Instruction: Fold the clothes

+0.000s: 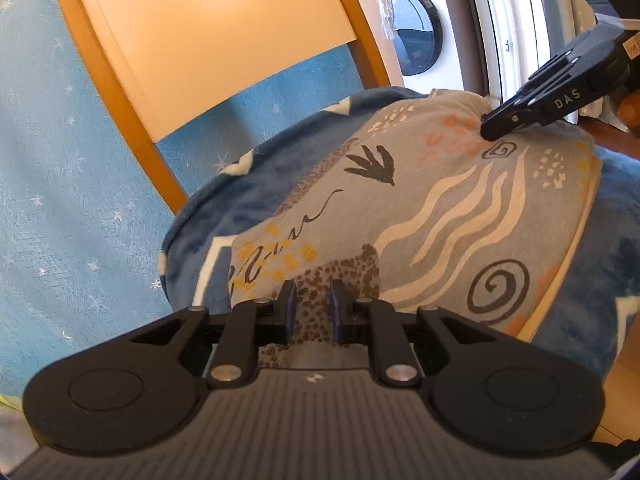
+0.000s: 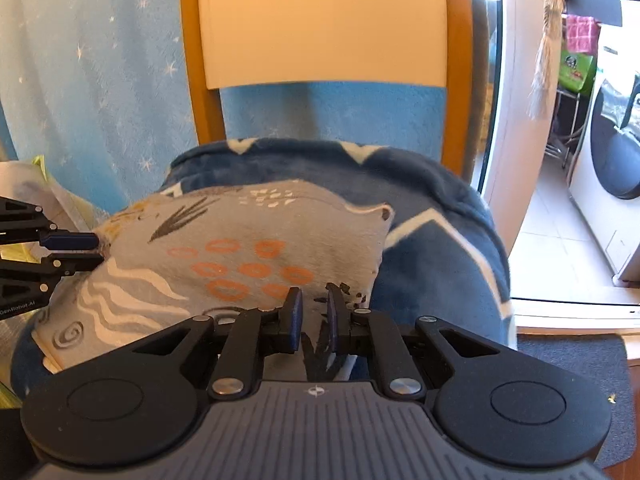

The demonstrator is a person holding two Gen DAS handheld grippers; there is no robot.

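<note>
A folded grey garment (image 1: 440, 208) (image 2: 240, 232), printed with white waves, orange rings and dark spirals, lies on a dark blue blanket (image 1: 188, 240) (image 2: 424, 224) on a chair seat. My left gripper (image 1: 312, 308) (image 2: 94, 251) is closed down on the near edge of the garment, with dotted cloth between its blue pads. At the opposite edge my right gripper (image 2: 313, 316) (image 1: 490, 126) pinches the cloth beside the orange rings. The garment rests on the blanket between the two grippers.
The wooden chair back (image 1: 200, 40) (image 2: 320, 20) rises just behind the garment. A light blue starred curtain (image 1: 60, 160) (image 2: 100, 80) hangs behind and to the left. A washing machine (image 1: 416, 28) (image 2: 612, 152) stands beyond a doorway on the right. A dark mat (image 2: 580, 360) covers the floor.
</note>
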